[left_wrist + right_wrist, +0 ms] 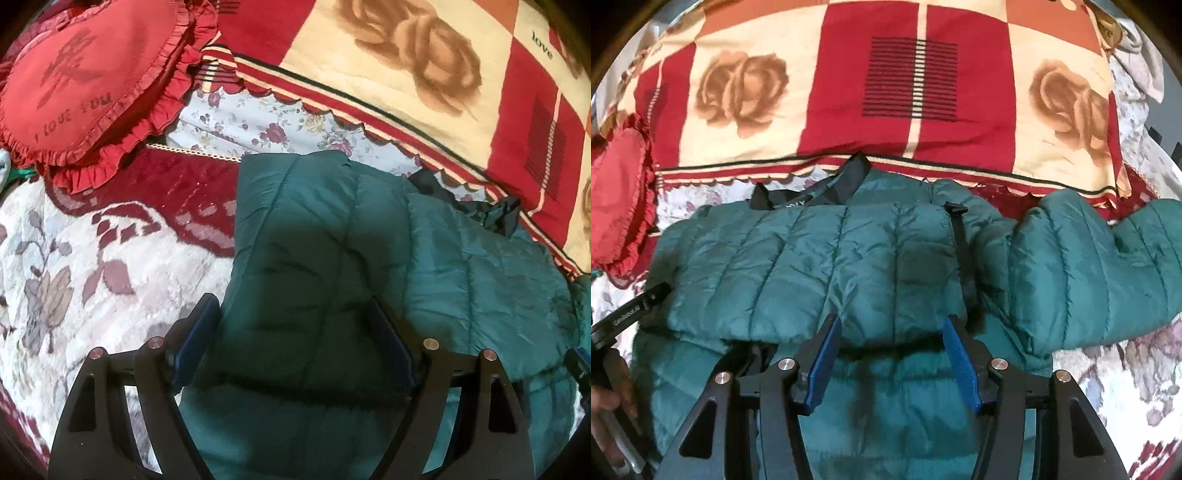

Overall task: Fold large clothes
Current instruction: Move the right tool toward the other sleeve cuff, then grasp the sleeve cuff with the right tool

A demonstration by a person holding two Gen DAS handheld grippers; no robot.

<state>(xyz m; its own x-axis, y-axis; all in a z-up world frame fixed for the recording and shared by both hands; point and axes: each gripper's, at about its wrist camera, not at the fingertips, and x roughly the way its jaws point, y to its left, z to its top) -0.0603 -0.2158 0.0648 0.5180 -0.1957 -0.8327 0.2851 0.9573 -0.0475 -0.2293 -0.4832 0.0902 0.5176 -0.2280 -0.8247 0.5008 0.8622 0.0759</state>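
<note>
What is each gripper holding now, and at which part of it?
Nothing. The left gripper and the right gripper both stand open above the green quilted jacket; no fabric is pinched between the pads.

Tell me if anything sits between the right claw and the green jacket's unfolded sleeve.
Nothing visible does. The right claw hangs open over the green jacket, and the sleeve lies spread out to its right on the bedspread. Only a black strap crosses the jacket between them.
</note>
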